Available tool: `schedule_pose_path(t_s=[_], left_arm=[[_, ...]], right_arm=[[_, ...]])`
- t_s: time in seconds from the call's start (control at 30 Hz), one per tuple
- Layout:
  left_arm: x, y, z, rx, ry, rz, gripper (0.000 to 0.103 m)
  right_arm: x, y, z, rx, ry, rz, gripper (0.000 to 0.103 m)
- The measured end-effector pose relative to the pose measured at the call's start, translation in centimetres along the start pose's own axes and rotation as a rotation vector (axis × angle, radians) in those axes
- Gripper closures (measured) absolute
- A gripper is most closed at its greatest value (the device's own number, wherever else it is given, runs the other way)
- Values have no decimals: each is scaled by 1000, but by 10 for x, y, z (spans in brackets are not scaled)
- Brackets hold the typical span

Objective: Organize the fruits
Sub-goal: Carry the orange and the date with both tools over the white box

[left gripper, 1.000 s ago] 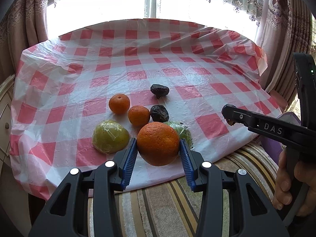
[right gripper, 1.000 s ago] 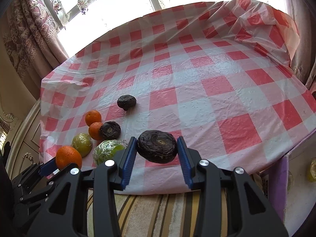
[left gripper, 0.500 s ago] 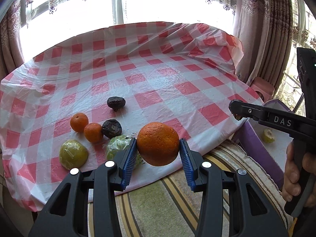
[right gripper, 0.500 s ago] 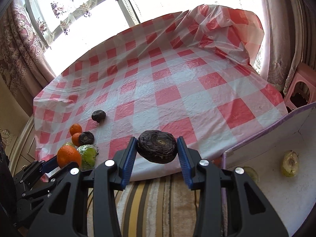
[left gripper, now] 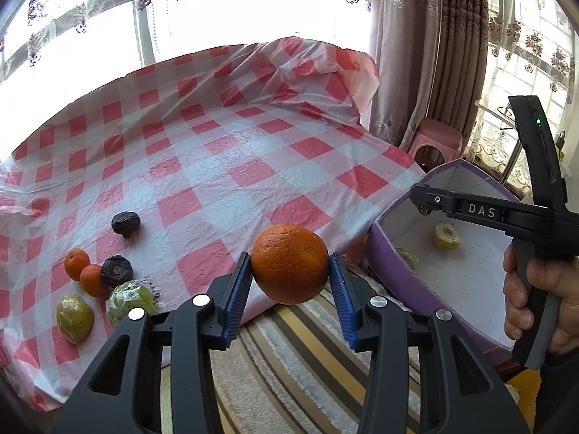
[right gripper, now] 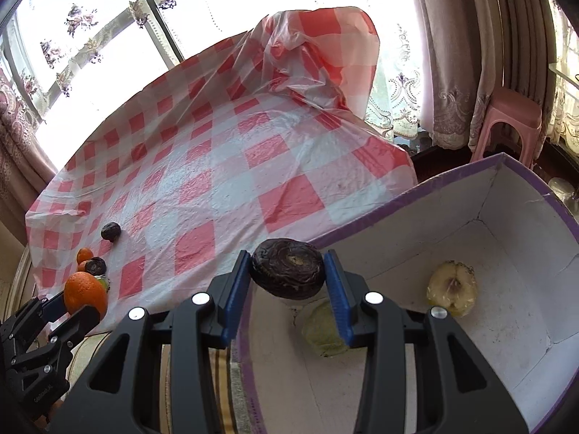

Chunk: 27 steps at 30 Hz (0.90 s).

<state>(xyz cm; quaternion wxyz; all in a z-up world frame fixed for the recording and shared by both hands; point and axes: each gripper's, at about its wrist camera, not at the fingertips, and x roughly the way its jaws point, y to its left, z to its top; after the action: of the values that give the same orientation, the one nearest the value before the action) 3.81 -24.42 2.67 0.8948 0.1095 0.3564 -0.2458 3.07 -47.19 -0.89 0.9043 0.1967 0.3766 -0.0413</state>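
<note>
Two fruits are in hand. My left gripper [left gripper: 289,289] has its fingers [left gripper: 237,300] pinching the large orange [left gripper: 289,263] across its widest part, held in the air off the near edge of the bench [left gripper: 231,181]. I judge it firm and fairly heavy, with a pebbled rind that grips well. My right gripper [right gripper: 287,293] pinches the dark wrinkled fruit [right gripper: 287,273] by its flanks, just over the near rim of the purple box [right gripper: 506,325]. It looks shrivelled and light, perhaps soft, so gentle pressure suits it. Both holds look centred. The box already contains a pale halved fruit [right gripper: 451,292] and a wrapped green one [right gripper: 320,329].
</note>
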Motion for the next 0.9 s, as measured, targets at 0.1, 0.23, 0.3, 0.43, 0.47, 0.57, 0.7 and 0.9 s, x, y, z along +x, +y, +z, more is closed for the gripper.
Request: schedule_pose_path(t_s=[0.1, 0.23, 0.3, 0.43, 0.47, 0.57, 0.7, 0.9], left_arm=[[4, -18, 5, 32, 2, -30, 61], [14, -43, 11, 76, 9, -75, 61], [20, -55, 13, 93, 18, -99, 61], [32, -82, 14, 141, 43, -149, 61], [35, -89, 14, 156, 51, -159, 61], [46, -108, 12, 187, 81, -208, 61], [66, -125, 10, 214, 144, -268, 61], [97, -143, 9, 252, 258, -334, 61]], right_arm=[[1, -20, 2, 24, 3, -31, 61], [6, -45, 5, 60, 17, -69, 61], [10, -53, 5, 71, 28, -78, 61], [20, -63, 5, 76, 56, -94, 61], [22, -66, 4, 79, 62, -97, 61], [29, -73, 4, 83, 80, -112, 61], [40, -79, 3, 86, 115, -125, 61], [51, -83, 5, 44, 155, -159, 61]])
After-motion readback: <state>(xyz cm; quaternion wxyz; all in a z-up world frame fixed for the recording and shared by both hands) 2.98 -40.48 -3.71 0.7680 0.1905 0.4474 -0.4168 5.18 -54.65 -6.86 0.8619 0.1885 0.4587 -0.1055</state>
